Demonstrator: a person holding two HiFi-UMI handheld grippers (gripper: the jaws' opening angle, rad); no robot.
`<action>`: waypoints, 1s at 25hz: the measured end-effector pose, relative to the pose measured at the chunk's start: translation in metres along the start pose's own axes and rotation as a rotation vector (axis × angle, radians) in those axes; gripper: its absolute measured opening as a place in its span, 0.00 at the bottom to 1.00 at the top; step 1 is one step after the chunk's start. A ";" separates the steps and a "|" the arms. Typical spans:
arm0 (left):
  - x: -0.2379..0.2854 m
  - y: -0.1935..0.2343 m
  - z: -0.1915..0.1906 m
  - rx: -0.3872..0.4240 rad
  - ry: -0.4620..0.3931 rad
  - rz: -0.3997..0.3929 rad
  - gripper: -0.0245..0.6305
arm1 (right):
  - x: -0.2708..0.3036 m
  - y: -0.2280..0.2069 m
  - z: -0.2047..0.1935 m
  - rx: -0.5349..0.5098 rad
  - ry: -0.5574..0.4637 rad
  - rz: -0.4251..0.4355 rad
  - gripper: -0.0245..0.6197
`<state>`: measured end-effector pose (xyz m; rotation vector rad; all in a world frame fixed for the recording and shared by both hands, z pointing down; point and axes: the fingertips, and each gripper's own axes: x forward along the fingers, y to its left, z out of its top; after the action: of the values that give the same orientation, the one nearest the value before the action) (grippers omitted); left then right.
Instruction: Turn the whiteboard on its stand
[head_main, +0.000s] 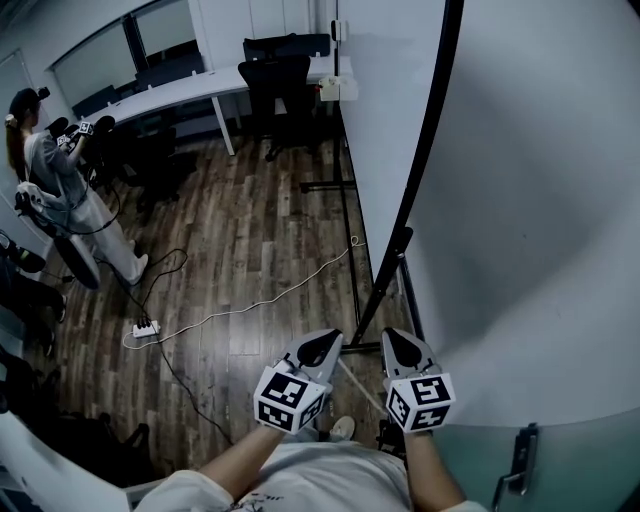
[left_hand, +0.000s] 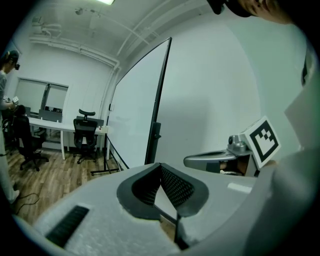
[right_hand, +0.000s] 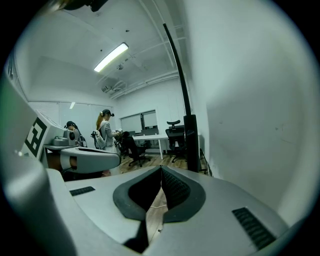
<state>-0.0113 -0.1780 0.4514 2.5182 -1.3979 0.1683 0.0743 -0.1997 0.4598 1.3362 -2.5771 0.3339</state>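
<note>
The whiteboard (head_main: 390, 110) stands on its wheeled stand to my front right. Its black side edge (head_main: 425, 150) runs down to a pivot clamp (head_main: 400, 242) on the post. In the left gripper view the whiteboard (left_hand: 135, 110) stands ahead, slanting away, with its black edge (left_hand: 159, 100) nearest. My left gripper (head_main: 318, 348) and right gripper (head_main: 402, 348) hang side by side near the foot of the post, a little short of the frame. Both are shut with nothing between the jaws and touch nothing. The right gripper view shows the black post (right_hand: 191, 142) just ahead, slightly right.
A white wall (head_main: 540, 200) rises right of the board. The stand's base bar (head_main: 328, 186) lies on the wood floor. A power strip (head_main: 145, 327) and white cable (head_main: 270, 295) cross the floor. A person (head_main: 50, 170) stands far left by a desk (head_main: 180, 90) and office chairs (head_main: 275, 80).
</note>
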 end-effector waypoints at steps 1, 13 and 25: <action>0.001 0.002 0.001 0.001 0.004 -0.008 0.05 | 0.001 -0.001 0.002 0.002 -0.001 -0.009 0.05; 0.031 0.025 0.015 0.004 0.000 -0.058 0.05 | 0.033 -0.028 0.022 0.000 -0.021 -0.070 0.05; 0.064 0.045 0.025 0.004 0.008 -0.068 0.05 | 0.074 -0.060 0.037 0.000 -0.016 -0.102 0.05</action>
<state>-0.0158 -0.2603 0.4494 2.5610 -1.3088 0.1678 0.0786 -0.3015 0.4530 1.4698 -2.5101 0.3061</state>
